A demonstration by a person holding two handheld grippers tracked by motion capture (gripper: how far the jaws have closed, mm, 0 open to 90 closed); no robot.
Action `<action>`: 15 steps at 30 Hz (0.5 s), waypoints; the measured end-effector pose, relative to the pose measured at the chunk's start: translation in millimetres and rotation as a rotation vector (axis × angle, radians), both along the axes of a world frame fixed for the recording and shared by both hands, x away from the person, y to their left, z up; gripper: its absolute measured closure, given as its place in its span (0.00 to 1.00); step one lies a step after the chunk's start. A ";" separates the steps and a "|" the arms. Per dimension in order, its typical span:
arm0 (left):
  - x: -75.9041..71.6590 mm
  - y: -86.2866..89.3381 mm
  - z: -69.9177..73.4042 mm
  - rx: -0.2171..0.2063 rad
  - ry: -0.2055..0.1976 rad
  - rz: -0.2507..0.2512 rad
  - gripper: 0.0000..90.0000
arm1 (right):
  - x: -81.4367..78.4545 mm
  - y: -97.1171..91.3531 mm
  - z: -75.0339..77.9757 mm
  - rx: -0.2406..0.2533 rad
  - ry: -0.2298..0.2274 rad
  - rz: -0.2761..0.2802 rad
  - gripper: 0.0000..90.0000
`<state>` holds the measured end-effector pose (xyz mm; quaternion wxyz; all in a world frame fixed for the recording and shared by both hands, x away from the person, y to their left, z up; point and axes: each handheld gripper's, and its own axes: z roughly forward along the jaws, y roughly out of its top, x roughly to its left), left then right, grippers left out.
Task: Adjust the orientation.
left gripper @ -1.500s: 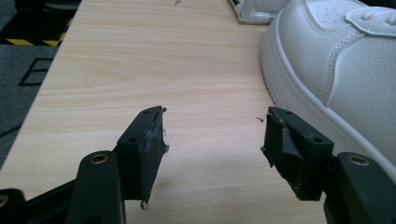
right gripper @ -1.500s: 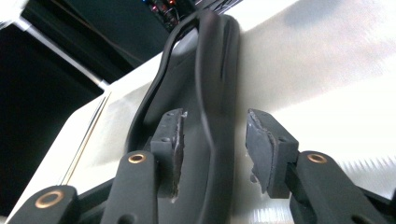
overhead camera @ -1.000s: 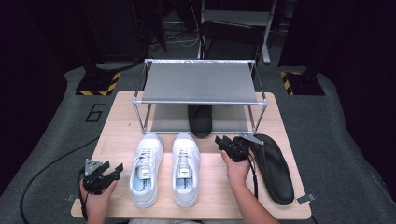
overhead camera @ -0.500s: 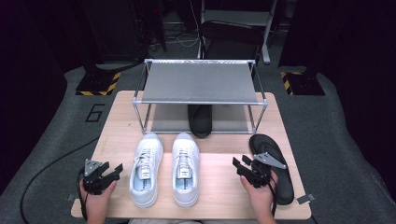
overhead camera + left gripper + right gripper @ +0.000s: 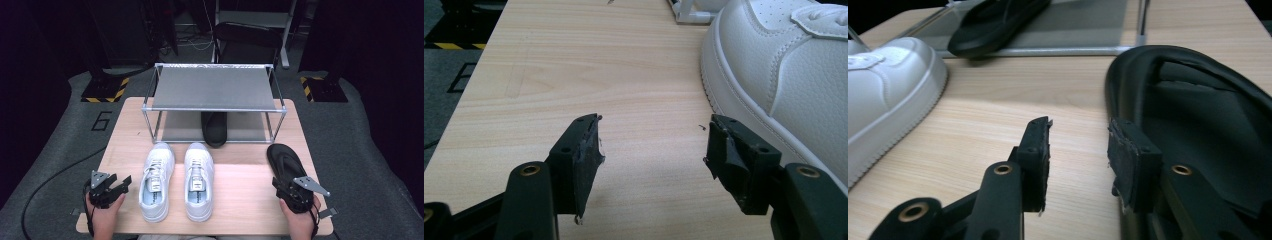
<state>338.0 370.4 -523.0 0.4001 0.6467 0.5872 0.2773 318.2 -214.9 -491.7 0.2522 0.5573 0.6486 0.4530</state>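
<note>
While the right gripper (image 5: pixel 284 186) sits low at the near right of the table (image 5: pixel 240 200), its jaws stand apart with bare wood between them; they have just been closing, and nothing is pinched. Its right jaw lies just beside the near end of the black sandal (image 5: pixel 286 160), whether touching I cannot tell. In the right gripper view that sandal (image 5: pixel 1198 125) fills the right side, its strap arching over the footbed. The hand (image 5: pixel 300 222) holding the gripper comes in from the near edge, wrist flat, the gripper pointing to the far side.

To the left stand two white sneakers (image 5: pixel 177 180), side by side, toes pointing far. Beyond them a metal rack (image 5: pixel 215 90) stands at the far half of the table, and a second black sandal (image 5: pixel 214 129) lies on its lower shelf, its end poking out toward the sneakers. Nothing stands between the right gripper and the near sandal.

At the near left corner, the left gripper (image 5: pixel 120 182) hovers just over the wood, jaws spread wide and empty, angled toward the left sneaker (image 5: pixel 784 65), which lies just beside its right jaw. Its hand (image 5: pixel 102 210) also enters from the near edge.

Pale wood grain covers the tabletop. Around it is grey carpet, with yellow-and-black striped tape (image 5: pixel 107 92) on the floor and dark equipment beyond.
</note>
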 end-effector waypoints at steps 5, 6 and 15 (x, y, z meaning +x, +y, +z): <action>-1.5 0.8 1.2 0.000 -0.005 -0.002 0.42 | -1.7 -11.5 2.1 -0.016 -0.011 -0.055 0.70; -2.0 0.6 1.4 -0.008 -0.001 0.002 0.42 | -1.7 -11.5 2.1 -0.016 -0.011 -0.055 0.70; -0.5 0.4 -0.2 -0.004 -0.021 0.005 0.42 | 6.4 -15.6 -12.0 -0.067 0.090 -0.071 0.83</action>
